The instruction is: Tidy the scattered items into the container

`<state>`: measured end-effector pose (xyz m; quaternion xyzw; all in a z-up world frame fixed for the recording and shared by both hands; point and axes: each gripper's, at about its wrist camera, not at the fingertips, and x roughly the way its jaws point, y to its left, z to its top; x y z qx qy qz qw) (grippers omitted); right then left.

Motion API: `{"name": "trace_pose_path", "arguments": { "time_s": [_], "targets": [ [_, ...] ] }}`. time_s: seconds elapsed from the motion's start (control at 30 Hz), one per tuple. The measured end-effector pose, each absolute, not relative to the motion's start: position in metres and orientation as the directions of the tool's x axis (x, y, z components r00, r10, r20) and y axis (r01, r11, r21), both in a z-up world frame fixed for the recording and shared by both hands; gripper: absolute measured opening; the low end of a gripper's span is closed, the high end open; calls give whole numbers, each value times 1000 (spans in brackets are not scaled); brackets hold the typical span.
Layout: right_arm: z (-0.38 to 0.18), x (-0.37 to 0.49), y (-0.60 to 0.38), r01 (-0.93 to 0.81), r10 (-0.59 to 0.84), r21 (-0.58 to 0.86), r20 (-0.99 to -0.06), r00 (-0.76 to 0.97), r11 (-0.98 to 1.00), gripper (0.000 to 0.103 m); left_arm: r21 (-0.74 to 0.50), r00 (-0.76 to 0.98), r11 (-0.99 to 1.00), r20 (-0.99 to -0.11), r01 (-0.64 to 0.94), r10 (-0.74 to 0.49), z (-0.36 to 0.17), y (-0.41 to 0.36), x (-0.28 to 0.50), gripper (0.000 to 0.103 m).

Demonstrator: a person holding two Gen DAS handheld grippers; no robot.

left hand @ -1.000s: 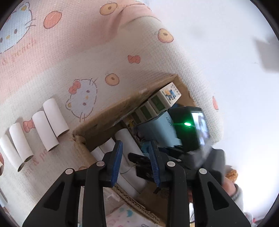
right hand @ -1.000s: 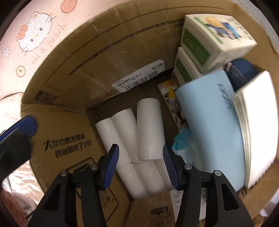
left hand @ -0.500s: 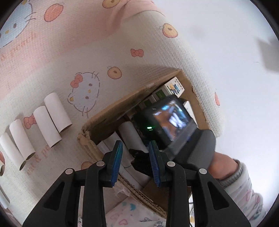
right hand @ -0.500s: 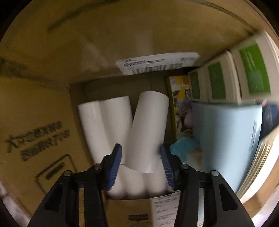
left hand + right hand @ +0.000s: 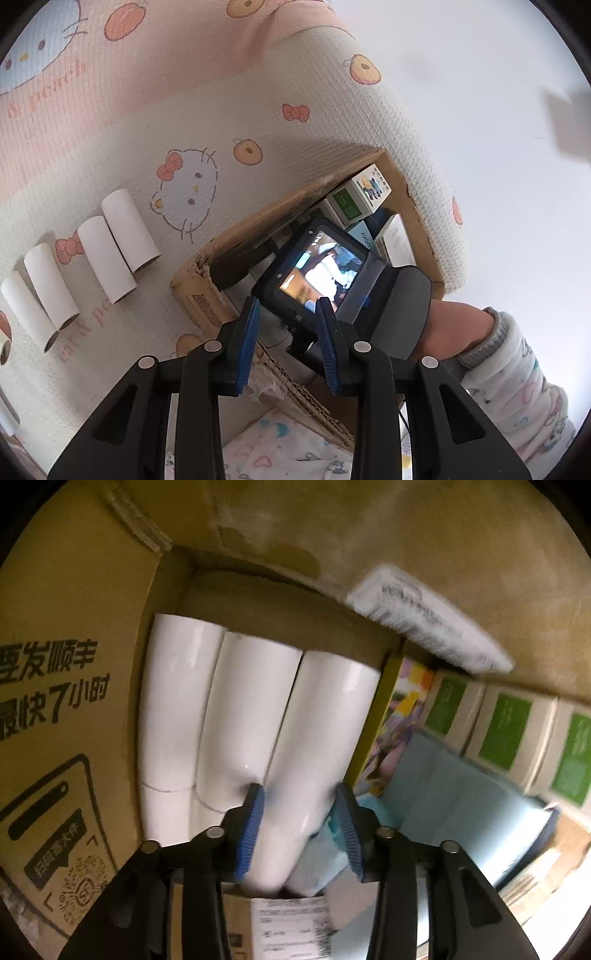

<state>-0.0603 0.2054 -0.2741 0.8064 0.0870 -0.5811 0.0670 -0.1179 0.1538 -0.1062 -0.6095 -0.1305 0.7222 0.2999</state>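
Four white paper tubes (image 5: 122, 229) lower left on mat | light, crushable: grip mid-length | right gripper (image 5: 297, 825) fingers closing around boxed tube (image 5: 314, 760), contact unclear | left gripper (image 5: 286, 345) fingers apart, empty.

cartoon-print mat (image 5: 221, 122), white tubes (image 5: 125, 229) in a row, cardboard box (image 5: 207, 291)

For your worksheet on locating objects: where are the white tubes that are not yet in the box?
In the left wrist view, four full tubes lie side by side on the mat at the left, just left of the box.
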Motion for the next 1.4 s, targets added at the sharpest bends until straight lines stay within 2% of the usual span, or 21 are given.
{"name": "trace_pose_path", "arguments": {
  "time_s": [0.17,0.3,0.53,0.67,0.8,0.93,1.1,1.4],
  "targets": [
    [-258,-56,215,115,-57,91,-962,267,-989,33,-501,-100,-809,-829,-308,551,-103,160,-114,37],
    [-233,-48,226,49,-73,85,-977,200,-995,33,-500,-136,-810,-820,-306,557,-93,155,-109,55],
    [-184,-23,244,-15,-86,85,-995,55,-996,33,-459,-217,-837,-821,-299,528,-78,155,-97,65],
    [-160,-1,264,-39,-17,18,-1000,-21,-999,35,-431,-243,-845,-824,-317,512,-76,163,-85,67],
    [-140,12,270,-67,42,-37,-996,-81,-997,47,-399,-256,-851,-832,-343,493,-75,173,-72,67],
    [-135,22,271,-95,106,-93,-985,-134,-991,54,-357,-293,-854,-829,-378,476,-68,182,-55,67],
    [-125,36,265,-122,159,-137,-969,-190,-983,56,-258,-357,-867,-833,-427,424,-55,193,-39,67],
    [-107,61,247,-164,283,-249,-931,-232,-954,60,-202,-377,-857,-833,-473,404,-44,203,-21,67]
  ]
}}
